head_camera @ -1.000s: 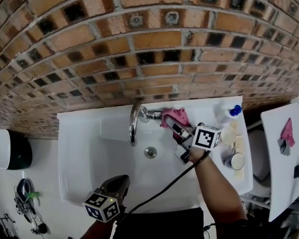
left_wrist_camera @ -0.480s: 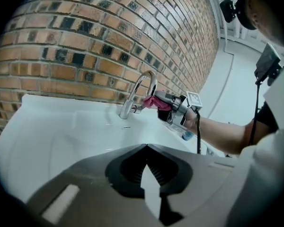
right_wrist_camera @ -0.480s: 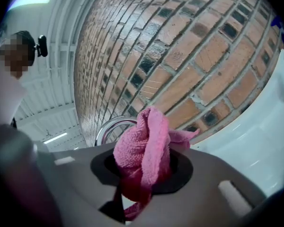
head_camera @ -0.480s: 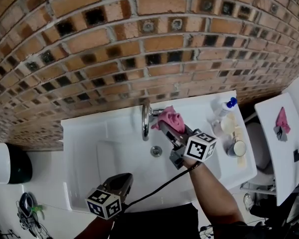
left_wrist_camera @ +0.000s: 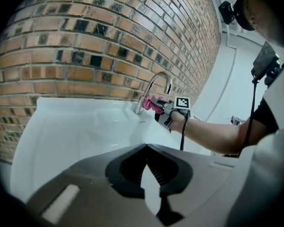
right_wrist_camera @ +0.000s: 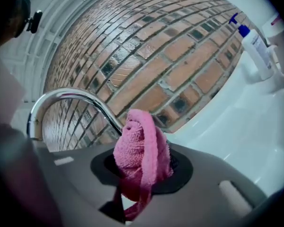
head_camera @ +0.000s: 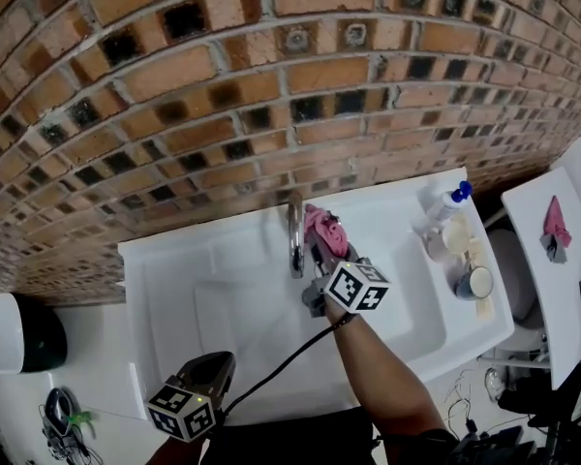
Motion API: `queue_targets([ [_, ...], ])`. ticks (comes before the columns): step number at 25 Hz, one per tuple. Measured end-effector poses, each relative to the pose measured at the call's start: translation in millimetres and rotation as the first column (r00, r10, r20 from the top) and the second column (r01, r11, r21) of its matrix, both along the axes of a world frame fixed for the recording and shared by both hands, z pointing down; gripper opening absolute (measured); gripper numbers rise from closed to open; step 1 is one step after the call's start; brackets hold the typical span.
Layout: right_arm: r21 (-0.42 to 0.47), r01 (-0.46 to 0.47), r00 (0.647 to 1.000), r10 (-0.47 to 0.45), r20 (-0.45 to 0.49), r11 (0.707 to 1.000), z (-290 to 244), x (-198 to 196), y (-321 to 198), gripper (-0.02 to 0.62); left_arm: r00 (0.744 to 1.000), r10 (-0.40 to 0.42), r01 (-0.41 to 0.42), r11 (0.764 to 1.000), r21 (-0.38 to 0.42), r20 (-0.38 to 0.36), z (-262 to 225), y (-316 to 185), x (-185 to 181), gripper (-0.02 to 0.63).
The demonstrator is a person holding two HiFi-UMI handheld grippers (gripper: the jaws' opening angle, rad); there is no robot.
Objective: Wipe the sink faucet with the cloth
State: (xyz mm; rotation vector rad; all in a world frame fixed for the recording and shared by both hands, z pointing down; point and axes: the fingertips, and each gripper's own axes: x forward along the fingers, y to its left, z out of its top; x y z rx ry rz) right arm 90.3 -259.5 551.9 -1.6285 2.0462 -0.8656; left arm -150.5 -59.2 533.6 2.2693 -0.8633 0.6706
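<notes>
The chrome faucet [head_camera: 293, 232] curves over the white sink [head_camera: 174, 289] below the brick wall. My right gripper [head_camera: 321, 247] is shut on a bunched pink cloth [head_camera: 319, 227], and the cloth is pressed against the faucet's right side near its base. In the right gripper view the cloth [right_wrist_camera: 141, 154] fills the jaws, with the faucet's arc [right_wrist_camera: 71, 98] just behind it. My left gripper [head_camera: 221, 359] hangs over the sink's front edge, shut and holding nothing. The left gripper view shows the faucet [left_wrist_camera: 154, 85], the cloth [left_wrist_camera: 150, 103] and the right gripper [left_wrist_camera: 161, 109] far ahead.
A spray bottle with a blue cap [head_camera: 445, 206] and small round containers [head_camera: 473, 282] stand on the sink's right ledge. A white table [head_camera: 562, 289] at the right carries another pink cloth [head_camera: 556, 226]. A white and black bin [head_camera: 15, 332] sits at the left.
My right gripper has carried the cloth leftward, from the handle side up against the spout. The head camera has shifted. The left gripper stays low at the front.
</notes>
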Motion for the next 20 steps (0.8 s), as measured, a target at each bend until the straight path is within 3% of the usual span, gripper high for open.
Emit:
queue_targets([
  [4, -0.041, -0.031, 0.999, 0.031, -0.006, 0.999, 17, 4, -2, 0.118, 1.000, -0.011, 0.011, 1.000, -0.005, 0.005, 7, -2, -6, 0.006],
  [8, -0.090, -0.011, 1.000, 0.009, -0.018, 0.996, 30, 4, 2, 0.118, 1.000, -0.007, 0.007, 1.000, -0.009, -0.004, 8, -3, -1, 0.006],
  [13, -0.164, 0.009, 0.999, -0.003, 0.032, 0.986, 53, 11, 12, 0.118, 1.000, 0.000, 0.000, 1.000, -0.018, -0.012, 12, 1, 11, 0.006],
  [20, -0.197, 0.072, 0.996, -0.061, 0.065, 0.978, 64, 6, 30, 0.118, 1.000, -0.008, 0.008, 1.000, -0.027, -0.014, 13, 8, 27, 0.006],
])
